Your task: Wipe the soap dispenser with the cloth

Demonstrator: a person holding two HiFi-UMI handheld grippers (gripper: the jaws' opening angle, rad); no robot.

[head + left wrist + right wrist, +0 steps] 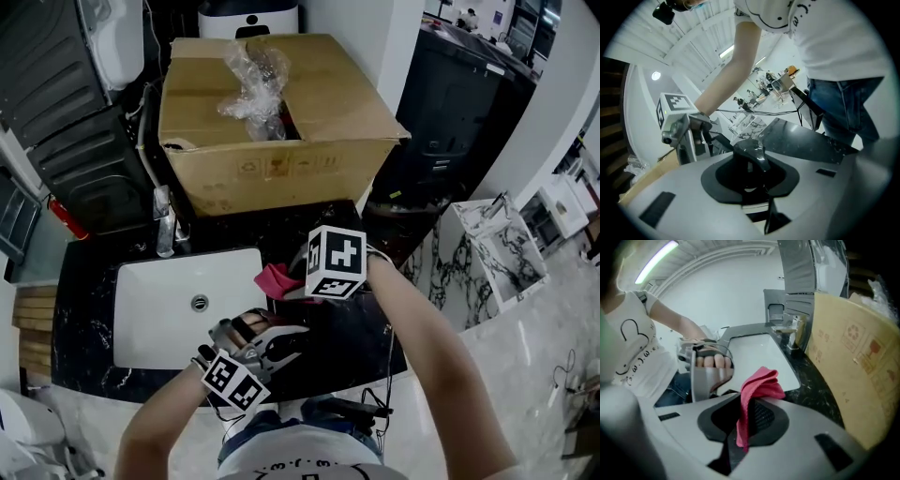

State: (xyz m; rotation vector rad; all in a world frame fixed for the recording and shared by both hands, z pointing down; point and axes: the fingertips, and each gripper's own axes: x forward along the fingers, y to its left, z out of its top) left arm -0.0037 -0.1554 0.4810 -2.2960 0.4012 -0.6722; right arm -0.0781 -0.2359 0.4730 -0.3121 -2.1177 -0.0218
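Observation:
My right gripper (292, 278) is shut on a pink cloth (274, 279) above the black counter, just right of the sink. In the right gripper view the cloth (759, 386) stands up out of the jaws and hangs down between them. My left gripper (284, 341) is nearer the counter's front edge, pointing right. Its jaws are closed on a dark glossy soap dispenser top (751, 151); the dispenser's body is hidden. The two grippers are close together but apart, and the right gripper's marker cube (670, 107) shows in the left gripper view.
A white sink (141, 281) with a chrome faucet (165, 225) is set into the black marble counter (84, 281) at left. A big open cardboard box (272, 141) with crumpled plastic fills the back. Marble-patterned pieces (487, 248) stand on the floor at right.

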